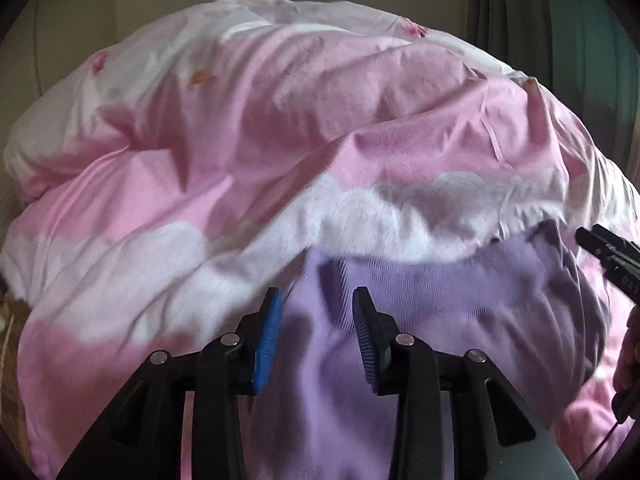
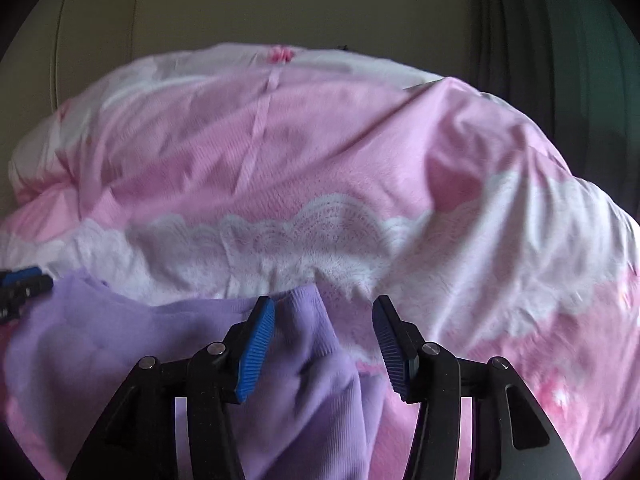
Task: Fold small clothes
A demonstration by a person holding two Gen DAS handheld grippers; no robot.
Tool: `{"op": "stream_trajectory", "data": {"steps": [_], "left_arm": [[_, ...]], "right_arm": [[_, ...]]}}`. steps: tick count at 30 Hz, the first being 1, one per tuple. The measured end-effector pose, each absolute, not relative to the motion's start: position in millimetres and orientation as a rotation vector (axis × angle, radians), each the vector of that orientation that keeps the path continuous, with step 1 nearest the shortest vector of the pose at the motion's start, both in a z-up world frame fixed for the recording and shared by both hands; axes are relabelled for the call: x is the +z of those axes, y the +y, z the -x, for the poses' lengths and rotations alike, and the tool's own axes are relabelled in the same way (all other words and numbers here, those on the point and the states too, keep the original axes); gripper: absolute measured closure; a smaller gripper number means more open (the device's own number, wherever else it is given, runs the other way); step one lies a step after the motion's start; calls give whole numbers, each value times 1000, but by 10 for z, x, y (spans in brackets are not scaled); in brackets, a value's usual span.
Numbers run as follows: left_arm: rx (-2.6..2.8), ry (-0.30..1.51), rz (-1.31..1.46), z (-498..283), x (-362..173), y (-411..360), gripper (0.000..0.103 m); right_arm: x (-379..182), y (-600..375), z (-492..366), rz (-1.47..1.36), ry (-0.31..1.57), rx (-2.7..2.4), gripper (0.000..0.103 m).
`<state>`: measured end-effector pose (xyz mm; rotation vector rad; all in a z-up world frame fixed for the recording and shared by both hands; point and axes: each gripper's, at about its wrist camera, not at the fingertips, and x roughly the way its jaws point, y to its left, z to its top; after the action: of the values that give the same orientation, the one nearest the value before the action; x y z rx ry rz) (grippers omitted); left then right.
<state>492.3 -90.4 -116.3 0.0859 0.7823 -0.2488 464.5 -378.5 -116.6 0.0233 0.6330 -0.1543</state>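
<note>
Lilac ribbed knit, that's the one small garment [image 1: 420, 312] here, spread out on a pink and white duvet [image 1: 248, 152] that covers pretty much everything in both views. The garment sits toward the near edge of the duvet, and its far side butts up against a white lace-print band [image 2: 304, 236] running across the cover, where a puffy fold rises right behind it and blocks whatever's further back.

Two grippers. The left gripper [image 1: 316, 336] hovers over the garment with its blue pads apart, nothing pinched, only lilac fabric showing through the gap. The right gripper [image 2: 324, 344] is the same deal: jaws wide apart, a bunched ridge of the knit sits between them but the pads don't press on it. Each gripper's tip pokes into the other's view at the side, so they're at opposite ends of the garment.

Behind the bedding there's a plain beige wall [image 2: 280, 8] and one dark green curtain [image 1: 560, 20] hanging off to the right
</note>
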Motion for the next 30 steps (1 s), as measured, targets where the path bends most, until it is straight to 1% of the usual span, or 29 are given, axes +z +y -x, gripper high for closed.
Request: {"op": "stream_trajectory", "data": {"steps": [6, 9, 13, 15, 19, 22, 24, 25, 27, 29, 30], "left_arm": [[-205, 874, -53, -4621, -1480, -658, 67], [-180, 877, -14, -4519, -1571, -572, 63], [-151, 858, -6, -4451, -1604, -552, 62], [-153, 847, -13, -4410, -1576, -569, 63], [-185, 828, -15, -4258, -1460, -621, 63], [-188, 797, -32, -4103, -1350, -674, 61], [-198, 780, -22, -3982, -1272, -690, 57], [-206, 775, -18, -3933, -1243, -696, 56], [-212, 767, -21, -3813, -1193, -717, 54], [-208, 763, -23, -3694, -1170, -722, 49], [-208, 765, -21, -3654, -1169, -721, 48]], "right_arm": [[-1140, -3686, -4123, -59, 634, -158, 51], [-1243, -3639, -3939, -40, 663, -183, 51], [-1489, -3750, -3830, -33, 744, -263, 52], [-1635, -3878, -3851, -97, 806, -273, 52], [-1573, -3967, -3731, -169, 779, -248, 51], [-1477, -3970, -3601, -199, 751, -226, 49], [-1459, -3993, -3492, -247, 744, -206, 40], [-1466, -4006, -3404, -291, 740, -197, 38], [-1502, -4048, -3262, -364, 737, -182, 35], [-1559, -4094, -3154, -436, 734, -161, 34], [-1588, -4123, -3093, -483, 728, -147, 33]]}}
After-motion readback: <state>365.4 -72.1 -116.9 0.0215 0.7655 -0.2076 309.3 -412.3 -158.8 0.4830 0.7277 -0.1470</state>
